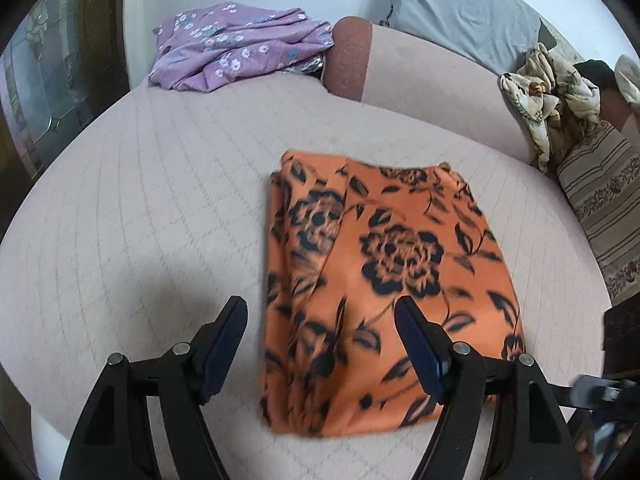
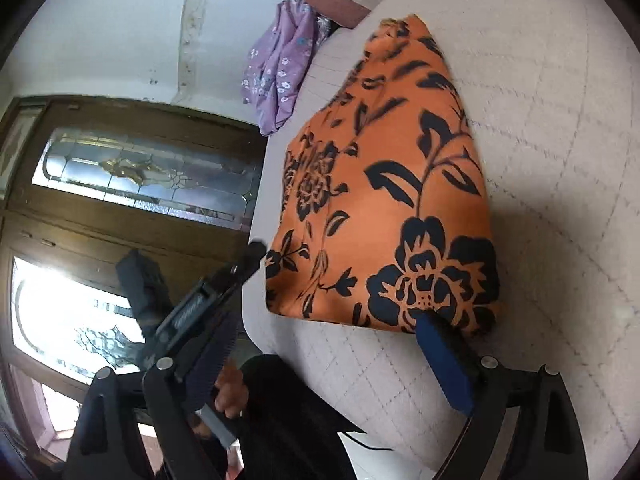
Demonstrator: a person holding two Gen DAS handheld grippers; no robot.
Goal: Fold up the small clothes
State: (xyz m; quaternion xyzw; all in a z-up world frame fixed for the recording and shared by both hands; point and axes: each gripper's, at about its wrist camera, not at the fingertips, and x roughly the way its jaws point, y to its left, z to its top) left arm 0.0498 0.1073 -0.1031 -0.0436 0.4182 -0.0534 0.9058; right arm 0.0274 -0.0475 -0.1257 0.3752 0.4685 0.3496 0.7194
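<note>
An orange cloth with black flowers (image 1: 384,280) lies folded into a rough rectangle on the pale quilted bed (image 1: 140,208). My left gripper (image 1: 320,312) is open and empty, held just above the cloth's near left part. In the right wrist view the same cloth (image 2: 384,184) lies on the bed (image 2: 552,128). My right gripper (image 2: 340,316) is open and empty at the cloth's near edge; its right finger (image 2: 444,352) touches or overlaps the corner. The left gripper (image 2: 208,296) shows there at the bed's edge.
A purple flowered garment (image 1: 236,48) lies crumpled at the bed's far side. A pink bolster (image 1: 352,56), a grey pillow (image 1: 460,4), a beige patterned cloth heap (image 1: 544,92) and a striped cushion (image 1: 604,208) stand at the back and right. A wooden glass door (image 2: 132,176) is beside the bed.
</note>
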